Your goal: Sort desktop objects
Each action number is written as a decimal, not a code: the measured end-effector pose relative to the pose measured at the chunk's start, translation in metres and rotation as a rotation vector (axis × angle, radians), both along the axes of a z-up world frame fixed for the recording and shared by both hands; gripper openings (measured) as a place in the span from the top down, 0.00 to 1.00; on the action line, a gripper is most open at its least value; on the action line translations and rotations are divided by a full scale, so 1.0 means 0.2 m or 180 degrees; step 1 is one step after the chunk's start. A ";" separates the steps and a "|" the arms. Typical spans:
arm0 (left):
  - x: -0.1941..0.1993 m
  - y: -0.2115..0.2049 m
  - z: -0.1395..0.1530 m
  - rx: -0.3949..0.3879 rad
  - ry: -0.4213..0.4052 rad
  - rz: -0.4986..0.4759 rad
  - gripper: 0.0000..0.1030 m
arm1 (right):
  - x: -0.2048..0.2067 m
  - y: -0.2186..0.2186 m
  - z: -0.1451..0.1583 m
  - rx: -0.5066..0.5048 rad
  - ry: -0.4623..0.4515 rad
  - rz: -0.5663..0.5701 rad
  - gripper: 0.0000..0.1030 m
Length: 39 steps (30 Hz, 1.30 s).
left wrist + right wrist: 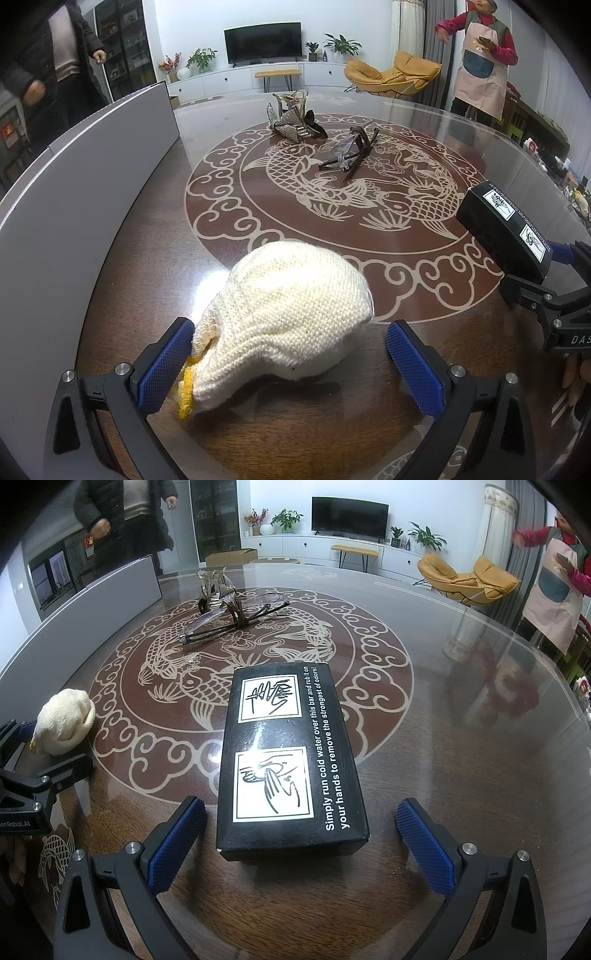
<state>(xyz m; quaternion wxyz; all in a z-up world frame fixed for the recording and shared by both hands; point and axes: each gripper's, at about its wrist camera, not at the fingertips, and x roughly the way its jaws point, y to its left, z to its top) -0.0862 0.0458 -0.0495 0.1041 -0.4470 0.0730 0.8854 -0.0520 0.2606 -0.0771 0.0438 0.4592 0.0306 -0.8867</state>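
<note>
Left wrist view: the left gripper (290, 363) has its jaws spread wide around the near end of the knit piece (291, 306). The left pad touches or nearly touches the yellow trim; the right pad stands clear of the wool. It grips nothing.
Right wrist view: the right gripper (301, 843) has its jaws spread on either side of the near end of the box (290, 760), neither pad touching it. It grips nothing.
Knit piece: cream wool with a yellow edge, lying on the table (424, 122) at the near left, just beside the grey board (85, 188).
Box: black, with white printed panels, lying flat at the near right, partly over the rim of the fish pattern.
Glasses: the glasses (236, 618) lie folded at the table's centre, far from both grippers and untouched.
Hair clip: the clip (291, 118), silver and glittery, stands just beyond the glasses, at the far centre.
Sorting place: no tray or bin shows in either view, so where the things should go cannot be told.
Done: judging by the layout, nothing looks sorted; all four things lie loose on the table.
Left: seemingly the whole job. The wool piece and the box look first in line, since each gripper already brackets one; the glasses and clip would follow.
</note>
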 end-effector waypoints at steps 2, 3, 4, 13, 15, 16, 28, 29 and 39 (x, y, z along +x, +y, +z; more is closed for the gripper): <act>0.00 0.00 0.00 -0.0001 0.0001 -0.0001 0.00 | 0.00 0.00 0.00 0.0000 0.0000 0.0000 0.00; 0.00 0.00 0.00 -0.0001 0.0001 0.0000 0.00 | 0.00 0.00 0.00 0.0000 0.0000 0.0000 0.00; 0.00 0.00 0.00 0.0000 0.0001 0.0000 0.00 | 0.00 0.00 0.00 0.0000 0.0000 0.0001 0.00; 0.00 0.00 0.00 -0.0001 0.0001 0.0001 0.00 | 0.00 0.00 0.00 -0.0001 0.0001 0.0001 0.00; 0.00 0.00 0.00 -0.0001 0.0001 0.0002 0.00 | 0.00 0.00 0.00 -0.0001 0.0001 0.0001 0.00; 0.00 0.00 0.00 -0.0001 0.0001 0.0001 0.00 | 0.00 0.00 0.00 -0.0001 0.0001 0.0001 0.00; 0.02 -0.01 0.01 -0.0012 -0.0025 -0.0095 0.00 | -0.12 0.01 0.01 0.0024 -0.0312 0.0169 0.01; 0.03 -0.02 0.01 -0.0002 0.0000 -0.0085 0.12 | -0.14 0.01 0.02 0.0023 -0.0303 0.0185 0.15; 0.28 -0.17 0.25 0.0833 0.0456 -0.0300 0.69 | 0.06 0.06 0.24 -0.0329 -0.0103 0.0288 0.43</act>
